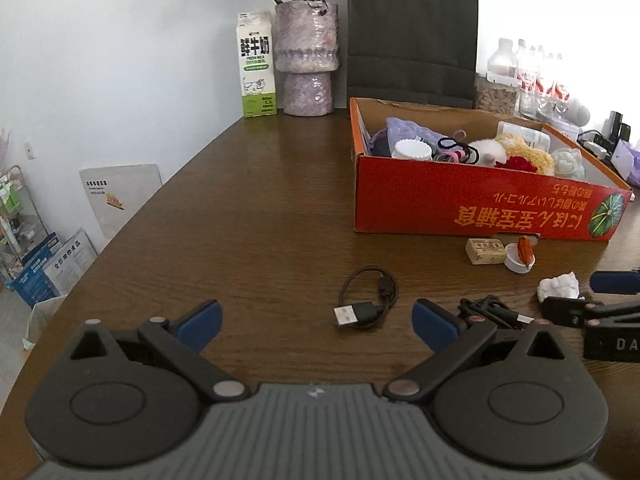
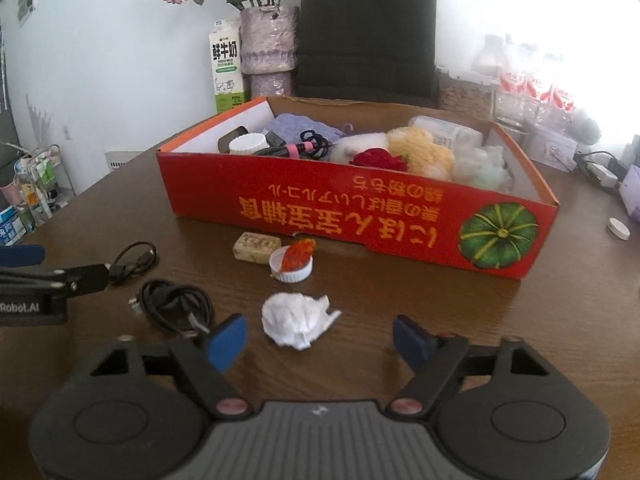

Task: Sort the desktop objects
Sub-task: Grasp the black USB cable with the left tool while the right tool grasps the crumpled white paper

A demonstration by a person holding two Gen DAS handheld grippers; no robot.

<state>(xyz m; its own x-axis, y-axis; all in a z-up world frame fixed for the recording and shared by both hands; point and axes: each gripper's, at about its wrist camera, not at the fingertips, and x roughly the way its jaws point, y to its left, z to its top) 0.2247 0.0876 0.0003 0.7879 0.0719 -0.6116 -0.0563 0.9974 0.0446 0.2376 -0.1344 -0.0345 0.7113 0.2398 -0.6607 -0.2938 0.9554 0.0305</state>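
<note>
A short black USB cable lies on the brown table just ahead of my left gripper, which stands open with nothing between its blue pads. A crumpled white tissue sits between the fingertips of my right gripper; the pads stand apart from it on both sides, so that gripper is open. A coiled black cable lies left of the tissue. Further on are a white cap with a red scrap in it and a tan block. Behind them stands a red cardboard box holding several items.
A milk carton, a purple vase and a black paper bag stand at the back. Bottles crowd the back right. A loose white lid lies right of the box. The table's curved edge runs along the left.
</note>
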